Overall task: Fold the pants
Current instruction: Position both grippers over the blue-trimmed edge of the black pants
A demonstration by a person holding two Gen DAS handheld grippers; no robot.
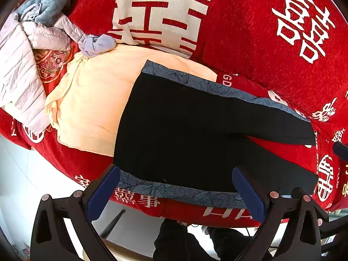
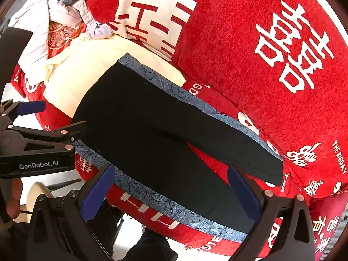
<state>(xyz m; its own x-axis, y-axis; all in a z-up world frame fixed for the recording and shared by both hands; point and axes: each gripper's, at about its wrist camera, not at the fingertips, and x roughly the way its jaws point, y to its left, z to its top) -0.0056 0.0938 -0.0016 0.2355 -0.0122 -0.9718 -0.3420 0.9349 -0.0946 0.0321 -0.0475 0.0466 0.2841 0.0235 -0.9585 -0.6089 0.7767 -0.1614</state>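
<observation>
Black pants (image 1: 184,130) with blue floral side stripes lie flat on a red blanket, waist to the left, the two legs spread apart to the right. They also show in the right wrist view (image 2: 152,130). My left gripper (image 1: 176,193) is open and empty, hovering over the near stripe close to the waist end. My right gripper (image 2: 171,193) is open and empty, hovering over the near leg. The left gripper also shows at the left edge of the right wrist view (image 2: 56,117), beside the waist.
The red blanket (image 1: 250,43) with white characters covers the surface. A cream garment (image 1: 93,100) lies under the waist. A pale quilted jacket (image 1: 19,65) and grey cloth (image 1: 52,2) are piled at the far left. White floor (image 1: 21,174) lies below the near edge.
</observation>
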